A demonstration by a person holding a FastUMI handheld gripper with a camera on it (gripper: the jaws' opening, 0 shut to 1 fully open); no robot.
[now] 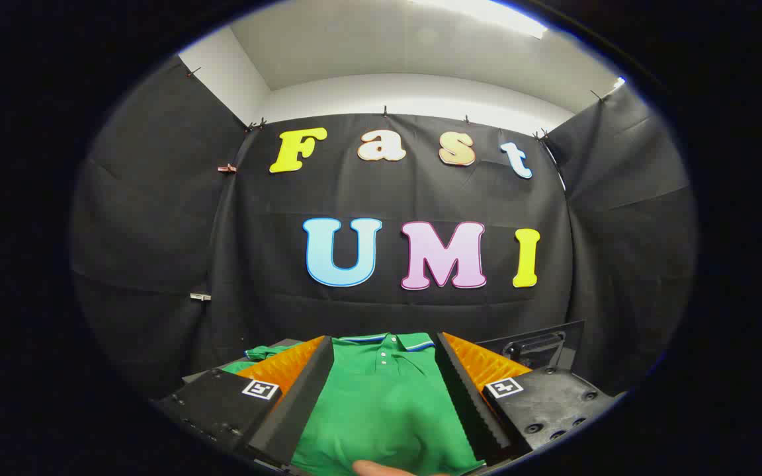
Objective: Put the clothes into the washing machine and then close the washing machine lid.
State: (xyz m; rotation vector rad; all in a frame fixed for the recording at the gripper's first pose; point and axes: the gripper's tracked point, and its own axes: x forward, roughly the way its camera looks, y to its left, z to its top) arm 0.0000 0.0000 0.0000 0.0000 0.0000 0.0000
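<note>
green polo shirt (381, 403) lies between the spread gripper (384, 347) fingers, no readable label.

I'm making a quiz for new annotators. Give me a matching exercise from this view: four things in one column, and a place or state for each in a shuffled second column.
Things:
1. green polo shirt
2. tool
3. dark panel with a handle
4. ceiling light

Place or state:
A. above the cloth wall
B. lying between the fingers
C. open
D. beyond the right finger, beside the shirt

Pairs: 1-B, 2-C, 3-D, 4-A
</note>
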